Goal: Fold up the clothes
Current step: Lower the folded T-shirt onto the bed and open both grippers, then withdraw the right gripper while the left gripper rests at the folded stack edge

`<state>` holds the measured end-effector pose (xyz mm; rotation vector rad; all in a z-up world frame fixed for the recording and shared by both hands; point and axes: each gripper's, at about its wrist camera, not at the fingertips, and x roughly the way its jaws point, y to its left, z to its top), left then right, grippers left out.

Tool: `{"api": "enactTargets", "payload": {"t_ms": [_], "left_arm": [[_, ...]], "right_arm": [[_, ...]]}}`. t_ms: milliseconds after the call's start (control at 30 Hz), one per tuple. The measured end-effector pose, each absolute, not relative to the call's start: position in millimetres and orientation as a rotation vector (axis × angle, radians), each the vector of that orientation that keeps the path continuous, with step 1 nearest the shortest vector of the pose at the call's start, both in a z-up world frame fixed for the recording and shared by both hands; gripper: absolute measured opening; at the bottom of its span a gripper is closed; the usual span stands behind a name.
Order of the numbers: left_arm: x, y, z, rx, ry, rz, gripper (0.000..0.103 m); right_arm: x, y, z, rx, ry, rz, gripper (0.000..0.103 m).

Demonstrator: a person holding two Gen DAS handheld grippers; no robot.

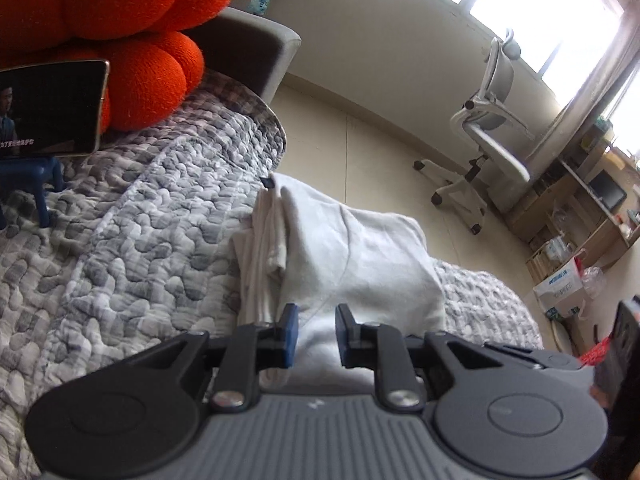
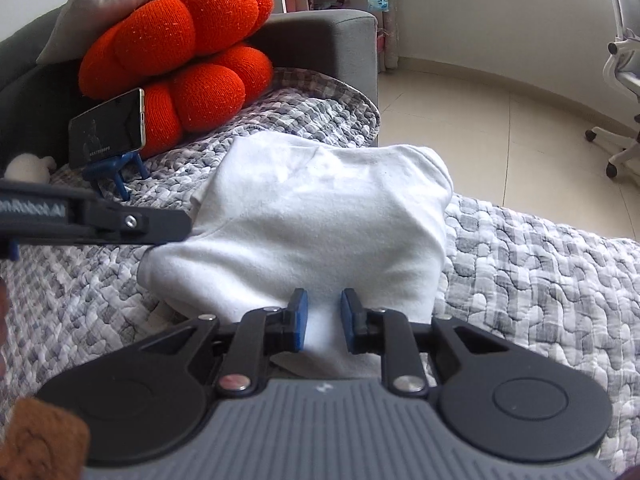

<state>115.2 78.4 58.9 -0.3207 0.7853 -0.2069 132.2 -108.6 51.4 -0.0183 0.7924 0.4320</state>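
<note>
The ribbed grey housing and black linkage arms of the left claw (image 1: 316, 334) fill the bottom of its view, the two blue rubber pads standing a little apart with white cloth showing in the gap; no pad visibly presses on it. The right claw (image 2: 323, 320) looks the same: blue pads slightly apart over the near edge of the cloth, nothing pinched between them. In the right wrist view the left claw's black arm reaches in from the left, its tip at the left edge of the cloth.

The cloth is a white garment (image 2: 316, 216), soft knit, folded into a thick rounded rectangle. It lies on a quilted bedspread (image 1: 132, 240) of puckered grey-and-white patches, close to the edge of the bed that drops to the pale tiled floor (image 2: 500, 132). In the left wrist view layered folded edges show along its left side.

Toward the head end sits a lobed orange knitted cushion (image 2: 192, 64), pumpkin-shaped, against a grey upholstered headboard (image 2: 332, 40). A smartphone (image 2: 106, 128) leans in front of it on a small blue stand (image 2: 116, 178). A white office chair (image 1: 484, 136) stands on the floor by the bright window (image 1: 540, 4).
</note>
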Motion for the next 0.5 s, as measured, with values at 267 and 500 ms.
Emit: {"api": "enactTargets", "payload": {"t_ms": [267,500], "left_arm": [[124,77,49,-0.247,0.82,-0.152,0.024],[124,74,48,-0.238,0.819,-0.152,0.024]], "right_arm": [[125,-165,79,0.176,0.751,0.387,0.026],[129,-149,55,0.093,0.886,0.396,0.025]]}}
